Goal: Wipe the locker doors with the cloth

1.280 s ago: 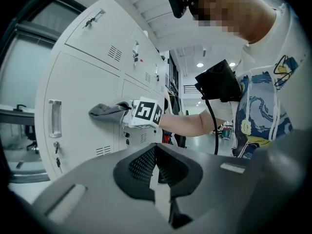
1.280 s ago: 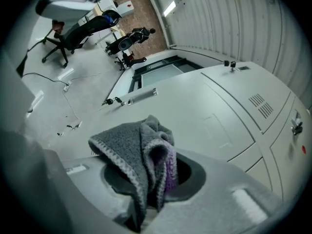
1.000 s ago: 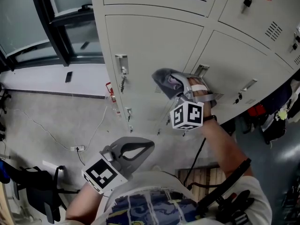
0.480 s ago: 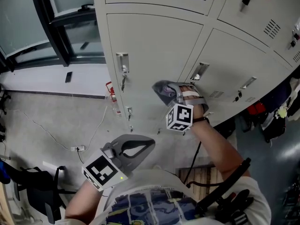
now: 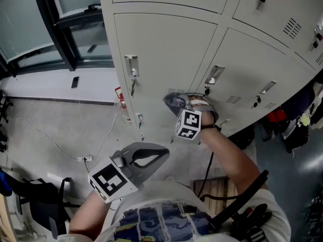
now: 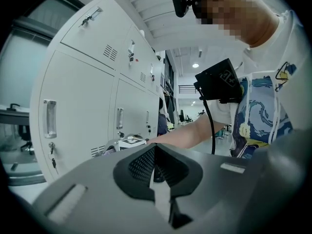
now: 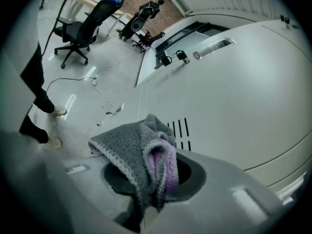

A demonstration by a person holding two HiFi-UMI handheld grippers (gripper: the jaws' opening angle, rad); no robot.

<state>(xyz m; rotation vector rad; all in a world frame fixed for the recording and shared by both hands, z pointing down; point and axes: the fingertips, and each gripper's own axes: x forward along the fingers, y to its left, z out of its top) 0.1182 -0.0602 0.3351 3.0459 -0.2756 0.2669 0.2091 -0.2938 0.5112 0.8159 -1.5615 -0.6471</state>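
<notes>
My right gripper [image 5: 177, 103] is shut on a grey and purple cloth [image 5: 175, 101], bunched between its jaws [image 7: 146, 155]. The cloth presses against the lower part of a pale locker door [image 5: 166, 49], beside its vent slots [image 7: 181, 132]. That door's handle [image 5: 131, 64] with a key below sits up and to the left. My left gripper [image 5: 151, 158] hangs low in front of the person's shirt, away from the lockers; in the left gripper view its jaws [image 6: 157, 172] are shut with nothing between them.
More locker doors [image 5: 257, 59] run to the right with handles and keys. A grey floor [image 5: 55, 130] with a loose cable lies left. Dark window frames [image 5: 55, 14] stand at upper left. An office chair [image 7: 85, 26] stands farther off.
My right gripper has slid the cloth down and slightly left along the locker door. The left gripper has stayed put.
</notes>
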